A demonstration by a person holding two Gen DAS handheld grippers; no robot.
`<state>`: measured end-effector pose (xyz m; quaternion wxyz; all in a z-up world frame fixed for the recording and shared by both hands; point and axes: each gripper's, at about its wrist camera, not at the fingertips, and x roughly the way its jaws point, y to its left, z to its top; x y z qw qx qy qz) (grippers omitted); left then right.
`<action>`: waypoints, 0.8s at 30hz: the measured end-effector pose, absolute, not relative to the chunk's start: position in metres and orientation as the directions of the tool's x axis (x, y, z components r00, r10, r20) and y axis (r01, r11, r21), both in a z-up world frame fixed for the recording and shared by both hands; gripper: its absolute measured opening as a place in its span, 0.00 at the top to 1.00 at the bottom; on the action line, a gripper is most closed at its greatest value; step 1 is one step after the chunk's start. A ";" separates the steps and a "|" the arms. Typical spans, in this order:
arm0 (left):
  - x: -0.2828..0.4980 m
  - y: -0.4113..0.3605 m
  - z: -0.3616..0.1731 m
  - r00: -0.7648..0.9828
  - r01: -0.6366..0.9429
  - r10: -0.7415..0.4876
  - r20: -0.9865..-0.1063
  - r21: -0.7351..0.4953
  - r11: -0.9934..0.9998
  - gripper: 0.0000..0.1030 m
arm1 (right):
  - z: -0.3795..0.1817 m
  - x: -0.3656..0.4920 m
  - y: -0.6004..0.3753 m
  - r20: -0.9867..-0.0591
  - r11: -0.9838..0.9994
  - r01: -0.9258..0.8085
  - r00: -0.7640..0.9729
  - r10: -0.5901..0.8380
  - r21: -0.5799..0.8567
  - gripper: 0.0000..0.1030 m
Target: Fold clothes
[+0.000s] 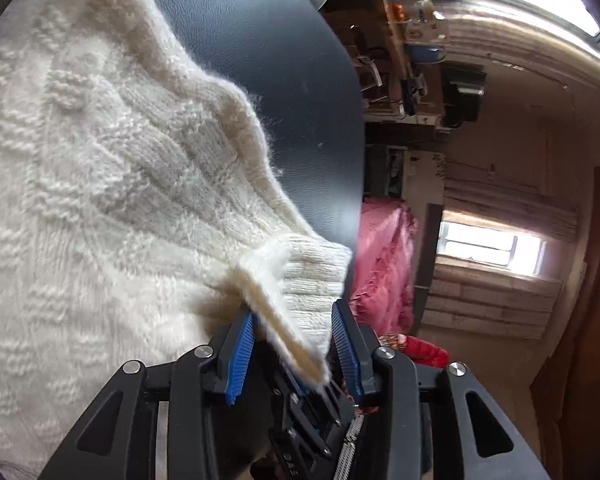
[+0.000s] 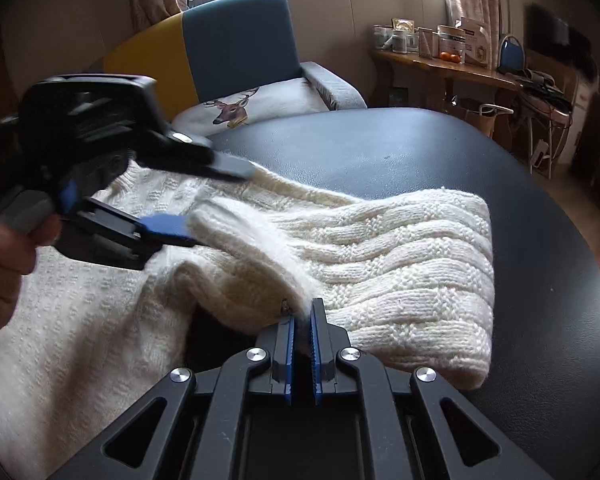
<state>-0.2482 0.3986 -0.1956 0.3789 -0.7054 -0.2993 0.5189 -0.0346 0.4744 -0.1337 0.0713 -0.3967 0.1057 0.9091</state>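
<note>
Cream cable-knit sweater (image 2: 380,264) lies on the black padded table (image 2: 440,152), body spread toward the near-left edge of the table, one sleeve doubled over on top and running to the right. Ribbed cuff (image 1: 312,280) of the sweater sits between the blue pads of the left gripper (image 1: 296,320); jaws parted wide, pads not pressing the knit, cuff edge draped into the gap. Right wrist view shows the same left gripper (image 2: 216,200) over the sweater's far-left part, fingers spread, a hand (image 2: 0,264) on its handle. Right gripper (image 2: 302,320) at the sweater's near edge, jaws nearly together, pinching a fold of the knit between the blue pads. Beyond the table's far side: blue-and-yellow armchair (image 2: 236,40) with a deer-print cushion (image 2: 256,104). Right of the table's far end, a wooden shelf (image 2: 452,68) with boxes and jars.
</note>
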 end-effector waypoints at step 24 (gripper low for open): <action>-0.302 0.254 0.038 -0.263 -0.302 0.864 -0.428 -0.815 -0.496 0.95 | -0.168 -0.038 0.485 0.014 0.050 -0.008 -0.903 -0.430 0.999 0.00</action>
